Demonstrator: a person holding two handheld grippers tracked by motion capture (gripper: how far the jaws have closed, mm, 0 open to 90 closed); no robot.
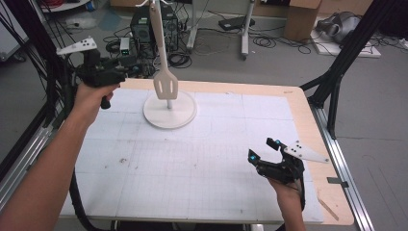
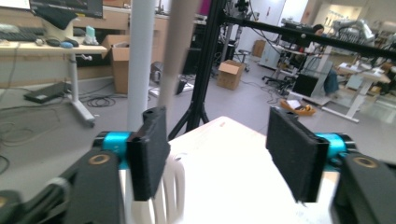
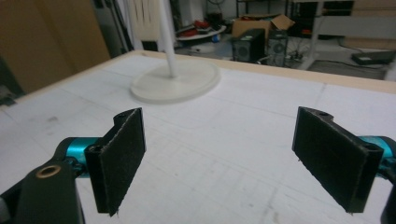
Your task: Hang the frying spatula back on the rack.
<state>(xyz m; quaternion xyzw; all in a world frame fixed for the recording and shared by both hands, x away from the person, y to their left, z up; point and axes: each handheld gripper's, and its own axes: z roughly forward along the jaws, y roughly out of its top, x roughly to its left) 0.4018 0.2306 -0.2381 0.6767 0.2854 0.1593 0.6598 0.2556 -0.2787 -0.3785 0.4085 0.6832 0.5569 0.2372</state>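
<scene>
Left claw (image 1: 126, 72), standing open and empty at upper left, is hovering beside the hanging spatula (image 1: 165, 84); right claw (image 1: 262, 151) is resting open. Next: backing clear of the rack.

Spatula (image 1: 165, 82) matt cream plastic; stand (image 1: 170, 111) smooth white; table (image 1: 308, 125) pale wood edge.

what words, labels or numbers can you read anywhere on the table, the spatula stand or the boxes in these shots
No text can be read in any view.
Table mat: a printed grid of lines, with no figures that show.
Spatula and stand: plain white, no marking.
Cardboard boxes: no print legible, too small and blurred.
Computer tower: nothing legible.
</scene>
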